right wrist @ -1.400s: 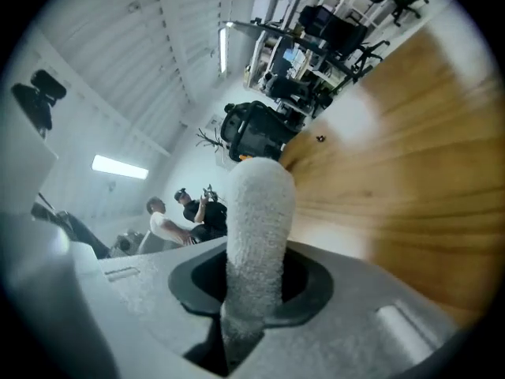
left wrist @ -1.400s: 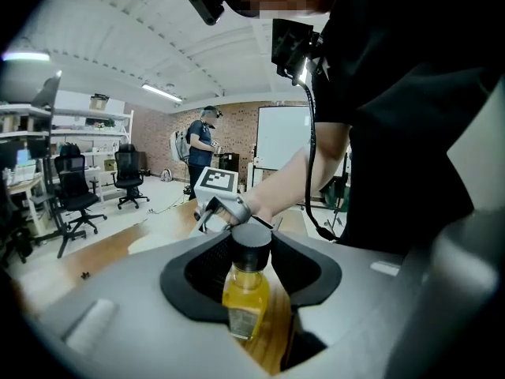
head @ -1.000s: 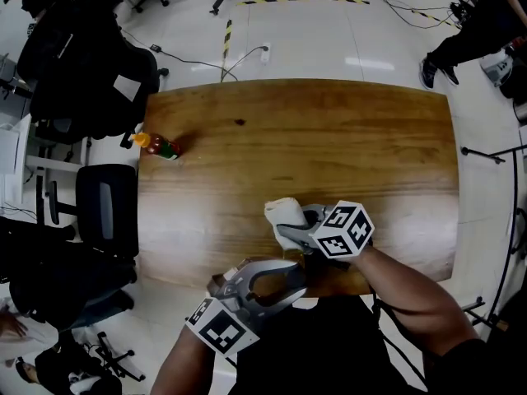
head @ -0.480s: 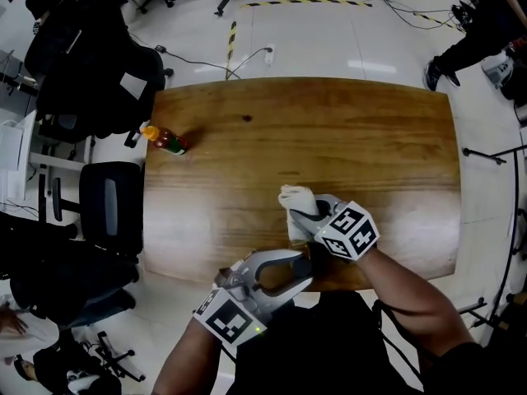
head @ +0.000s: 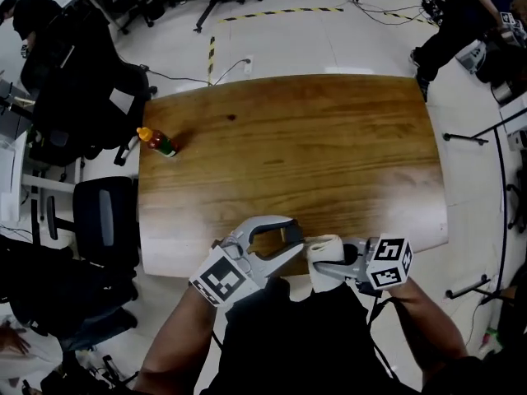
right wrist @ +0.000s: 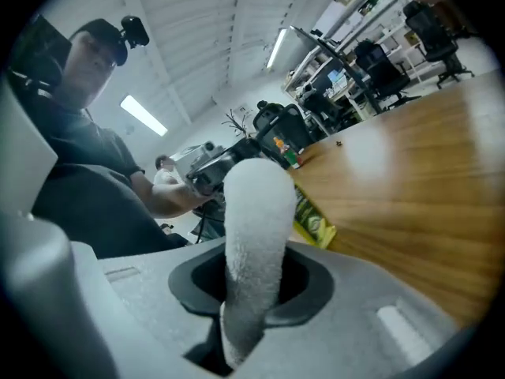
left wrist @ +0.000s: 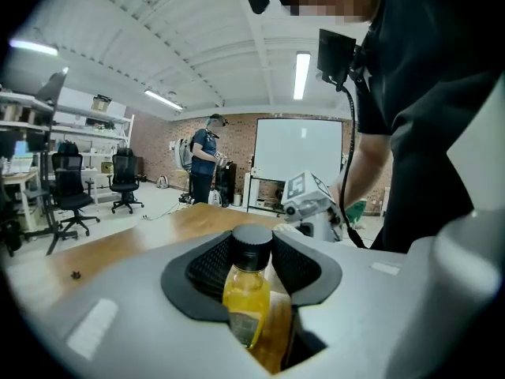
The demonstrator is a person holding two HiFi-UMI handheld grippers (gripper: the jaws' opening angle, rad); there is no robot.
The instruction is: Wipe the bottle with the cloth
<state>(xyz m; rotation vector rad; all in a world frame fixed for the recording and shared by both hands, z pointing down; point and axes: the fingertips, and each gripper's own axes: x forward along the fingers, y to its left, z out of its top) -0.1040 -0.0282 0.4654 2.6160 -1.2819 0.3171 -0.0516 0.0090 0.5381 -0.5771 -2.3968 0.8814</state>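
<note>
A small bottle (left wrist: pixel 246 290) of yellow liquid with a black cap sits between the dark pads of my left gripper (left wrist: pixel 251 263), which is shut on it. In the head view that left gripper (head: pixel 284 241) hangs over the near edge of the wooden table (head: pixel 329 155). Just to its right, my right gripper (head: pixel 328 260) is shut on a rolled white cloth (head: pixel 324 245). The cloth (right wrist: pixel 252 212) sticks up from the right gripper (right wrist: pixel 252 283), close to the bottle's green-yellow label (right wrist: pixel 314 219). I cannot tell if cloth and bottle touch.
A second bottle (head: pixel 156 142) with an orange cap lies at the table's far left edge. Black office chairs (head: pixel 103 212) stand left of the table. A person (left wrist: pixel 203 160) stands far off across the room, and another (head: pixel 457 15) is at the upper right.
My right gripper has carried the cloth from over the table back to the near edge, beside the left gripper. The left gripper has shifted slightly forward with the bottle.
</note>
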